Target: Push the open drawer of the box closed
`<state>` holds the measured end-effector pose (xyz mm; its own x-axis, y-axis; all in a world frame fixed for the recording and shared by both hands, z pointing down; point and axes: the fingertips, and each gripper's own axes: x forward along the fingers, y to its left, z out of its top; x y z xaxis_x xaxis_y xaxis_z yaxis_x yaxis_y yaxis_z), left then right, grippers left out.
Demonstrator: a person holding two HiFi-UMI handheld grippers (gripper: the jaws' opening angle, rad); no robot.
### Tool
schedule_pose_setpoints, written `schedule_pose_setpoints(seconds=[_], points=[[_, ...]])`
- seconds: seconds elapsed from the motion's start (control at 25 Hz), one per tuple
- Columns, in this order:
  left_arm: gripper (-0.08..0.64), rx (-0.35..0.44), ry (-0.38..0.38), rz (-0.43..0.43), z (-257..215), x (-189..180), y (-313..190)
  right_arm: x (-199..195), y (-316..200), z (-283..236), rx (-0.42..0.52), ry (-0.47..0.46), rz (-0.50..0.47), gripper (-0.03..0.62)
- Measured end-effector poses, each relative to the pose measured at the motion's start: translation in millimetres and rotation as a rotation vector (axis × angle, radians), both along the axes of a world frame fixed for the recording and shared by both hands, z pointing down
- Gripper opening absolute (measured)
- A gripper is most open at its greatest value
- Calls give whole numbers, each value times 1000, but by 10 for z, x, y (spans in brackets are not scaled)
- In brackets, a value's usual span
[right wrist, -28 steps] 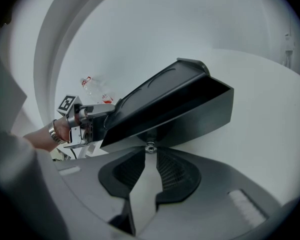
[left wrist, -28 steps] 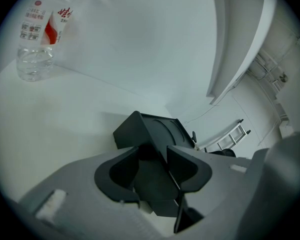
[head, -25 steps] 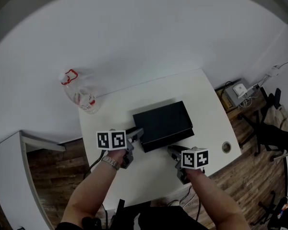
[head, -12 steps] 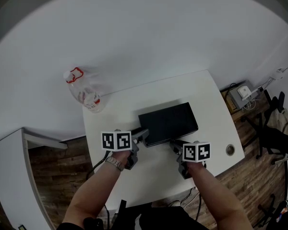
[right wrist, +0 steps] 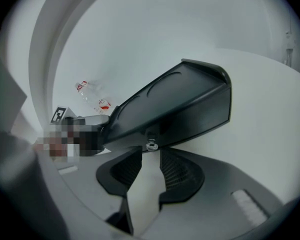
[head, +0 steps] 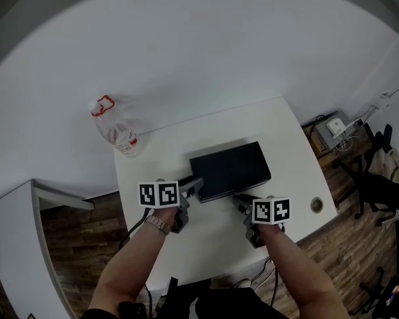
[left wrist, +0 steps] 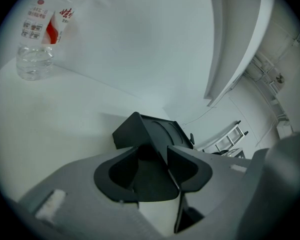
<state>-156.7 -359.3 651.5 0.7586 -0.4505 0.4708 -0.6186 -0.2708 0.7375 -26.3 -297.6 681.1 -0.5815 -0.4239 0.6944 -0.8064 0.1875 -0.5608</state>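
Note:
A flat black box lies in the middle of the white table. Its drawer front with a small metal knob faces me and looks flush under the lid. My right gripper is at that front. Its jaws have just been opening and now stand apart. The knob sits just past the tips of the right gripper, touching neither pad. My left gripper is at the box's near left corner. In the left gripper view the box runs in between the left gripper's pads, which close on it.
A clear plastic bottle with a red label stands at the table's far left corner. A round cable hole is near the right edge. A white cabinet stands at left; on the floor at right are electrical gear and a dark chair.
The box's near face looks drawn in slightly compared with a second ago. The right gripper has edged up to that face. The left gripper has stayed at the corner.

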Motion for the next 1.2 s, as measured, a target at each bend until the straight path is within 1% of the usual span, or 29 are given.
schedule_pose_setpoints(seconds=[0.16, 0.28, 0.36, 0.4, 0.44, 0.48, 0.52, 0.68, 0.88, 0.96, 1.04, 1.2], points=[[187, 41, 56, -45, -90, -117, 76, 102, 240, -159, 19, -53, 15, 106], [185, 66, 67, -93, -166, -235, 228, 245, 409, -319, 52, -103, 39, 75], [181, 70, 66, -110, -228, -245, 401, 352, 536, -417, 74, -124, 49, 49], [162, 72, 65, -117, -265, -230, 514, 401, 616, -464, 85, -128, 46, 14], [122, 74, 63, -123, -307, -206, 641, 444, 706, -514, 96, -131, 38, 5], [27, 79, 64, -126, -354, -170, 775, 479, 801, -570, 108, -136, 26, 4], [2, 86, 70, -122, -407, -120, 914, 505, 898, -638, 123, -147, 12, 3], [0, 109, 104, -57, -599, 195, 1580, 585, 1327, -1019, 193, -237, -41, 3], [0, 144, 122, 18, -771, 648, 2510, 827, 1978, -1354, 241, -329, -97, 3], [2, 132, 166, 15, -790, 848, 2864, 954, 2256, -1422, 250, -356, -110, 3], [0, 113, 216, -7, -783, 1019, 3177, 1070, 2515, -1456, 254, -380, -120, 3], [0, 65, 270, -21, -751, 1256, 3745, 1208, 2976, -1430, 238, -415, -127, 3]])
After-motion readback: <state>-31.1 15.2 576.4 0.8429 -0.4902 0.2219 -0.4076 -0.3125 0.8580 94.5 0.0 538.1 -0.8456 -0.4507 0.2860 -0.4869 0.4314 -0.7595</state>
